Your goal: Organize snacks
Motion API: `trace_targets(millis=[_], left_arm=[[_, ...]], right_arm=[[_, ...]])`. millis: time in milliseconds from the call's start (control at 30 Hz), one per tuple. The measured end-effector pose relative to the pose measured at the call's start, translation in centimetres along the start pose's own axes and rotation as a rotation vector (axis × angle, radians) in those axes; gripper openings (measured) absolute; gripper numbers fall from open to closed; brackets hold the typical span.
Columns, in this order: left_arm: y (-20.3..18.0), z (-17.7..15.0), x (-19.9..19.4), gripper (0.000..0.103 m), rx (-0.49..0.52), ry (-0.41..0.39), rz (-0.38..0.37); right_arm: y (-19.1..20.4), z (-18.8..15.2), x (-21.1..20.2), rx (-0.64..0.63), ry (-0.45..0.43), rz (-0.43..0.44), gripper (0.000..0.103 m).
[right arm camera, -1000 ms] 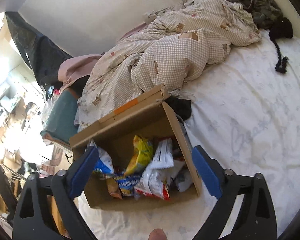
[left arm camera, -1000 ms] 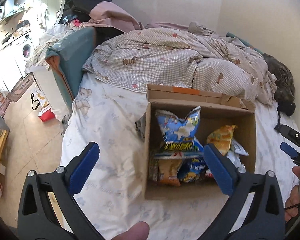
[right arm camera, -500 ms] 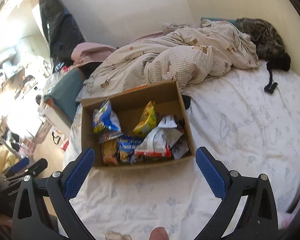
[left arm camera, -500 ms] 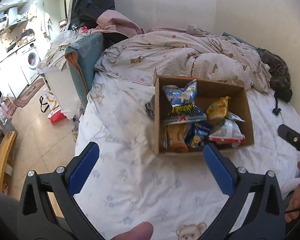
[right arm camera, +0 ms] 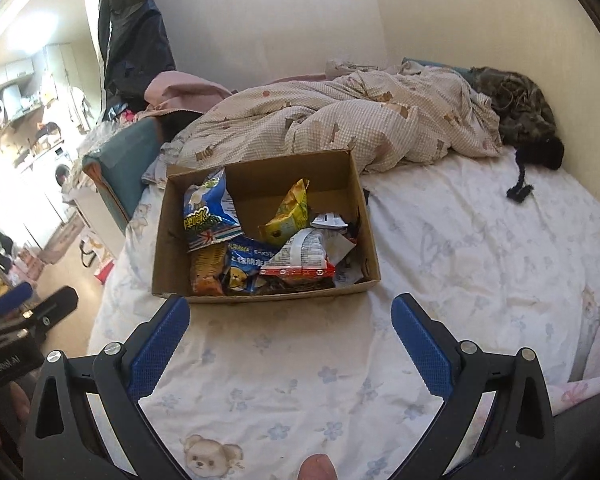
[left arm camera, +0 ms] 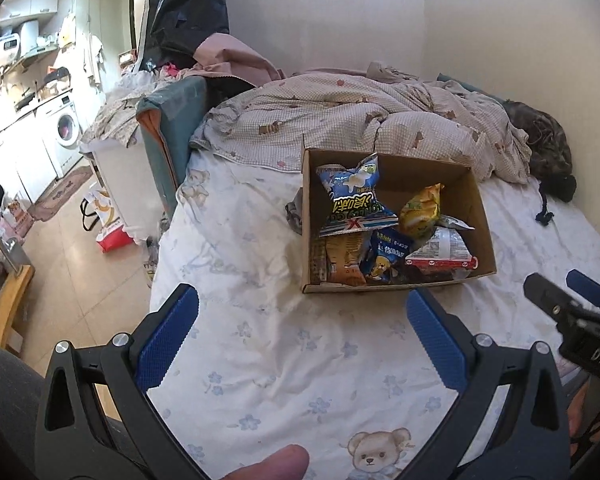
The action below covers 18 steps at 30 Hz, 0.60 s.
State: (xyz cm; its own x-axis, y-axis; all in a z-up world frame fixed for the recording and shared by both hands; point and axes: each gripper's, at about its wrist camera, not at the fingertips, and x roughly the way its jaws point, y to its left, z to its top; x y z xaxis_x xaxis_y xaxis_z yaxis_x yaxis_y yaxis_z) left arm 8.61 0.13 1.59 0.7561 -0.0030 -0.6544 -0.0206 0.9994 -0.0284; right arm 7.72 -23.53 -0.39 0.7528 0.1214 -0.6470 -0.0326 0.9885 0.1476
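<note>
**Snacks packed in a cardboard box on the bed, both grippers backed away**

Snacks sit together inside an open cardboard box [left arm camera: 396, 236] resting on the bed [left arm camera: 284, 344], which has a white sheet printed with flowers and bears. Going left to right inside the box: a blue bag [left arm camera: 354, 200] leaning upright against the left wall, an orange packet [left arm camera: 342, 260] lying beneath it, a dark blue packet with a bear [left arm camera: 388, 258], a yellow bag [left arm camera: 422, 212] standing in the middle, and a white and red packet [left arm camera: 440, 250] lying flat at the right.

The left gripper [left arm camera: 302, 342] hangs over bare sheet in front of the box, jaws spread wide and holding nothing. The right gripper [right arm camera: 290, 340] does the same, jaws spread and empty. A crumpled checked duvet [left arm camera: 360, 128] lies behind the box.

No loose snack shows on the sheet, so the gathering appears done or close to it; the bags lie jumbled, so some straightening may remain.

Compared with a second ago, both cameras have drawn back: the box looked large and close then, and now sits farther off with much more sheet in front.
</note>
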Motion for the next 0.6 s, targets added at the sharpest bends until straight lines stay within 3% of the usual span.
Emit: trace_targets(millis=[600], left_arm=[[0.21,-0.04,0.30,0.103,-0.015,0.015,-0.035]], right_arm=[[0.29,-0.31,0.26,-0.021,0.004,-0.038,0.103]])
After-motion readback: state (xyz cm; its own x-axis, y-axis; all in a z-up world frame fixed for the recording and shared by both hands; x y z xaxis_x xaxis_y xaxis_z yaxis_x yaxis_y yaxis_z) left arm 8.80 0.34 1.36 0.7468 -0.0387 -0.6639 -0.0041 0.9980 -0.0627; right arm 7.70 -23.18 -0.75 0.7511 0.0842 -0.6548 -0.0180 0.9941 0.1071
